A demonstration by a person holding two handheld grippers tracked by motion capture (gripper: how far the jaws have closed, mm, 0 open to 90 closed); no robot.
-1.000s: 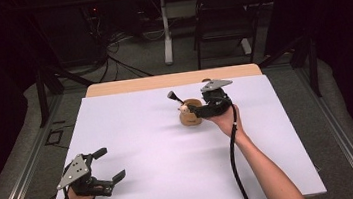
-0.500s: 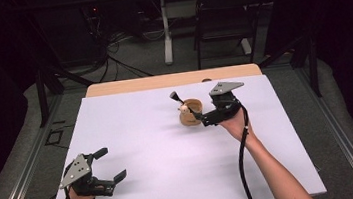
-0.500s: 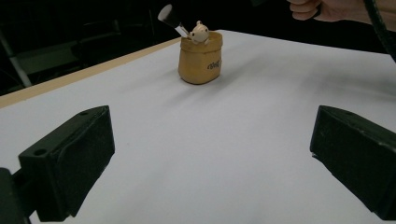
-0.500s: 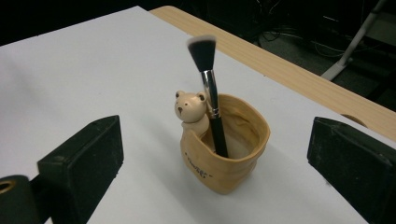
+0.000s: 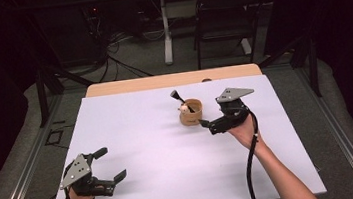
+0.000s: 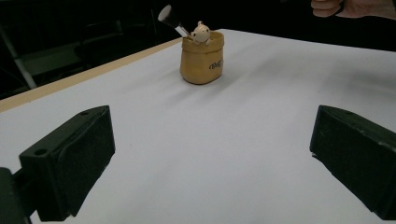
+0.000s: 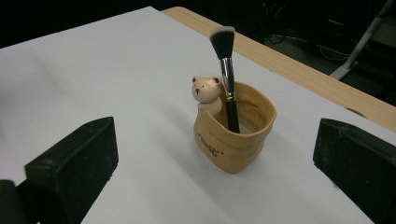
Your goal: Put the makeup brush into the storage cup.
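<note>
My right gripper sits just beside the little tan pot, on its right as the high view has it, and it is not touching it. Its jaws have just been opening and now stand wide apart with nothing pressed between them; in the right gripper view the pot stands upright on the white table cover out ahead of the two black jaws, clear of both.

A makeup brush stands in the pot, handle down and bristles up, leaning against the rim next to a small bear figure that peeks over the edge (the bear is part of the pot, as far as I can tell).

The pot is on the far half of the table, a little right of the middle.

My left gripper is well apart from all that, at the near left corner, its jaws also spread wide and holding nothing. Looking along it, I see the pot far off across bare white cover.
</note>
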